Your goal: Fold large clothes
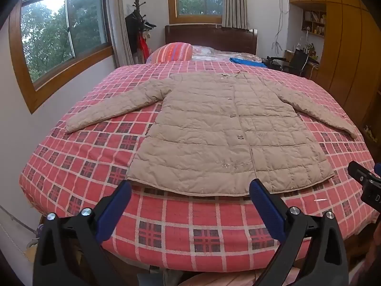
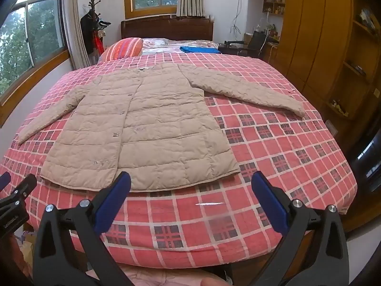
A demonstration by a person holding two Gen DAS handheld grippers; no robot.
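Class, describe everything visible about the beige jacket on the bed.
The beige jacket is a quilted, puffy-looking coat lying flat and front-up on the red plaid bedspread. It is closed down the middle with small snaps, with faint embroidery near the hem. Both sleeves spread outward; the collar points toward the headboard, the hem toward the cameras. Neither open gripper touches it.

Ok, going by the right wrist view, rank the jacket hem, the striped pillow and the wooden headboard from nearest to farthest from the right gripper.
1. Jacket hem: just ahead of the open right gripper, toward its left finger.
2. Striped pillow: far end of the bed, on the left.
3. Wooden headboard: behind the pillow, against the wall under the window.
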